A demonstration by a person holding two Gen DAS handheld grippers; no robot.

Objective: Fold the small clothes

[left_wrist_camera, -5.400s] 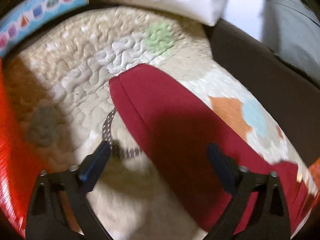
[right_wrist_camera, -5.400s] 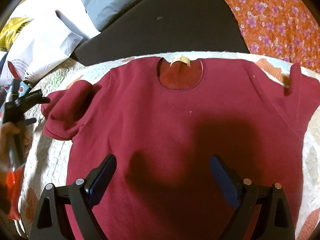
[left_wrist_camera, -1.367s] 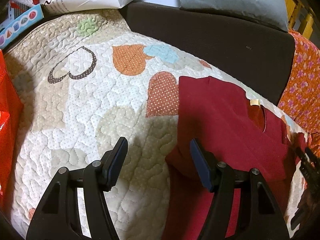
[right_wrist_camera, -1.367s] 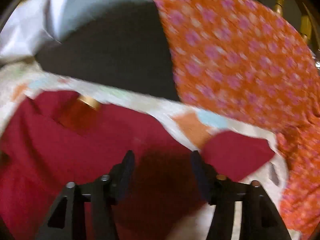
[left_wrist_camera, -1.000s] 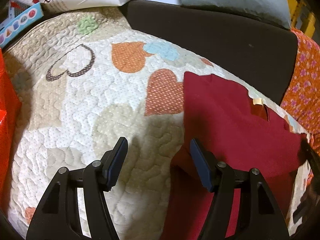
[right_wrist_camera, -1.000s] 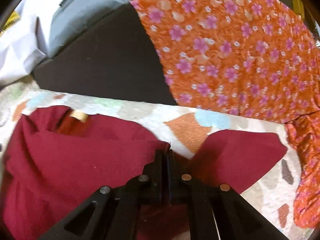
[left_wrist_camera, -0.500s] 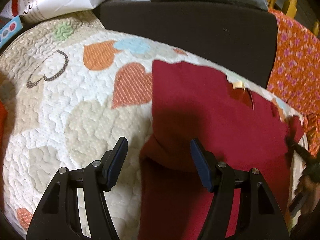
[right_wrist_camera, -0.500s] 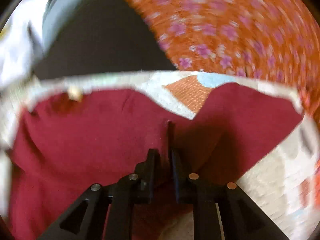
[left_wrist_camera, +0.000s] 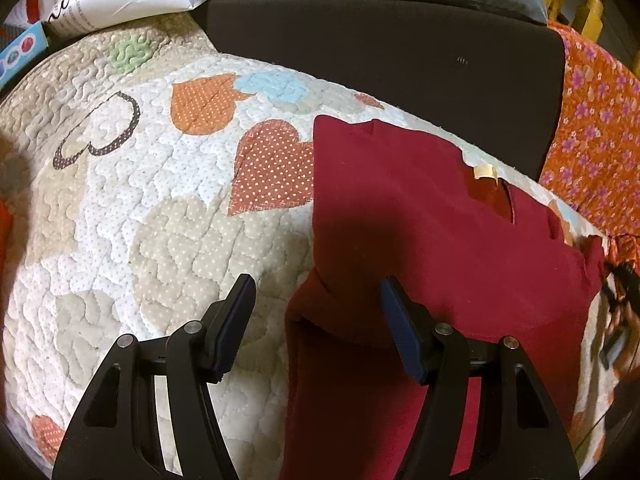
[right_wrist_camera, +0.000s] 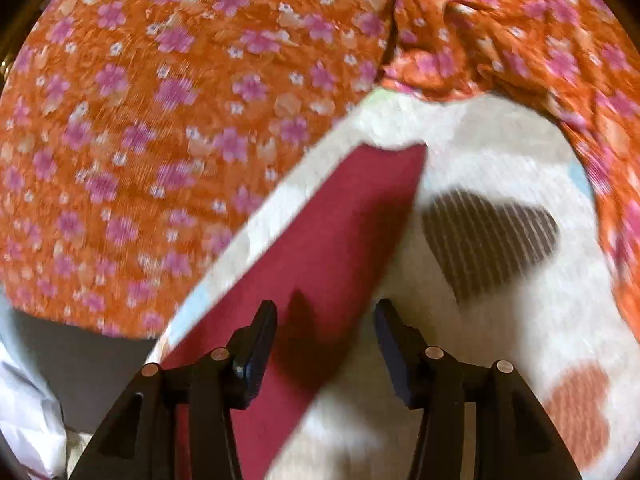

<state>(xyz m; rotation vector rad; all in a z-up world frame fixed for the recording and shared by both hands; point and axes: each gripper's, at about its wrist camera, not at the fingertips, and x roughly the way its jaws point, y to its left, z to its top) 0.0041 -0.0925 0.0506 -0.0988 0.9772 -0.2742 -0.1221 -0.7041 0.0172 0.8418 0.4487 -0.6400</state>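
Blur smears the maroon shirt (right_wrist_camera: 320, 248) beneath the just-opened, empty right hand-held gripper (right_wrist_camera: 324, 340); left hand-held gripper (left_wrist_camera: 316, 320) open.

Matt maroon cloth shirt (left_wrist_camera: 440, 240) on bumpy quilted cloth blanket (left_wrist_camera: 160, 220), seemingly cotton.

Warm, dim indoor light falls from above and behind the cameras. The left wrist view is sharp: a soft dark shadow lies across the red shirt (left_wrist_camera: 420, 216) just beyond the left gripper (left_wrist_camera: 318, 322). The right wrist view is smeared by motion blur (the orange floral cloth (right_wrist_camera: 160, 120) most of all). Both fisheye pictures bend strongly and darken toward their round edges.
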